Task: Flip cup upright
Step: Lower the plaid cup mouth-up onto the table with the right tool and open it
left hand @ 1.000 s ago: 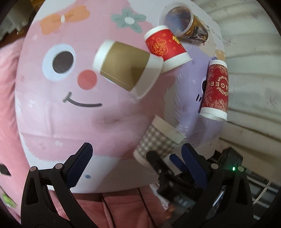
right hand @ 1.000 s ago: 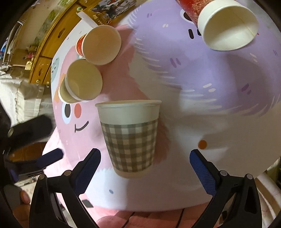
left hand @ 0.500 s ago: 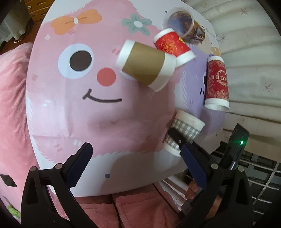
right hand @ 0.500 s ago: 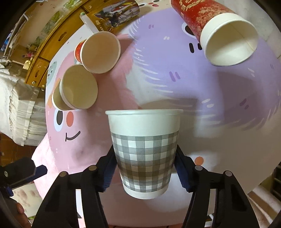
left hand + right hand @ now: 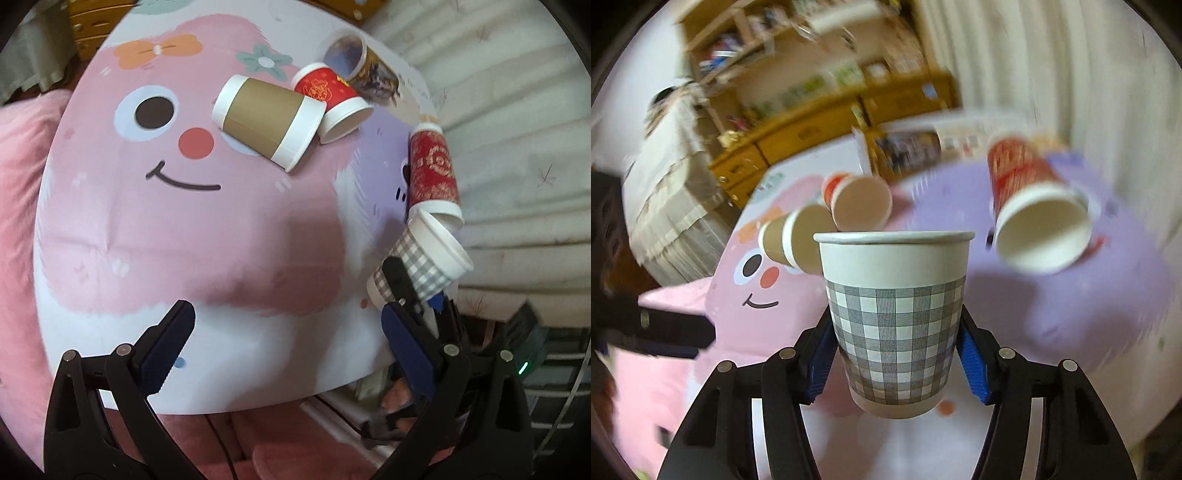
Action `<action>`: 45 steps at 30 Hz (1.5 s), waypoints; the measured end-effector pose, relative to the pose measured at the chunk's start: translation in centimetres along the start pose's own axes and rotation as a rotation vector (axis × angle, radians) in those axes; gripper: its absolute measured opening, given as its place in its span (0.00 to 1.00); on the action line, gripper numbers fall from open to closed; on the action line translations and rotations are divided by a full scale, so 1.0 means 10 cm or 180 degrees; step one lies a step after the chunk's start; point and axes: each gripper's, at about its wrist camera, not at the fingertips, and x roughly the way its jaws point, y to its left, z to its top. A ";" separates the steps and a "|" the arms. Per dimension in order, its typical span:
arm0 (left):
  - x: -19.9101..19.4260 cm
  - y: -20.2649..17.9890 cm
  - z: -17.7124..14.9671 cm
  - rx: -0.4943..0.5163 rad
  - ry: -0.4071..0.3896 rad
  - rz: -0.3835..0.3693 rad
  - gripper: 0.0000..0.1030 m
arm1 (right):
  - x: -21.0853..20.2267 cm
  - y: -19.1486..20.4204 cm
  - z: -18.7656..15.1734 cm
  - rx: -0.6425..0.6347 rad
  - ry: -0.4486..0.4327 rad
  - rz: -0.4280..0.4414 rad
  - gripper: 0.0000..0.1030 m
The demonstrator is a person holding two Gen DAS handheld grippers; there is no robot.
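Note:
A grey-checked paper cup sits between the blue pads of my right gripper, which is shut on its lower half. The cup's rim points up in the right wrist view. In the left wrist view the same cup shows tilted at the table's right edge, held by the right gripper. My left gripper is open and empty above the near white part of the round cartoon-face table.
Several cups lie on their sides at the far part of the table: a brown-sleeved cup, a small red cup, a tall red cup and a dark printed cup. A pink cushion lies at the left.
My right gripper has lifted and tipped up with the checked cup in it, so its view now shows the room behind. The left gripper has drawn back slightly and stays open.

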 end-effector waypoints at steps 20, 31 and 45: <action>0.15 0.24 -1.00 -0.0897 -0.0372 0.0078 0.97 | -0.02 -0.21 -0.71 -0.0492 -0.0904 -0.0004 0.59; 0.13 0.07 -0.90 -0.0759 -0.0590 0.0287 0.97 | -0.01 -0.17 -0.85 -0.0548 -0.0807 0.0136 0.60; -0.02 -0.16 -0.89 -0.0426 -0.0658 0.0202 0.97 | -0.07 -0.23 -1.19 -0.0563 -0.0711 0.0100 0.65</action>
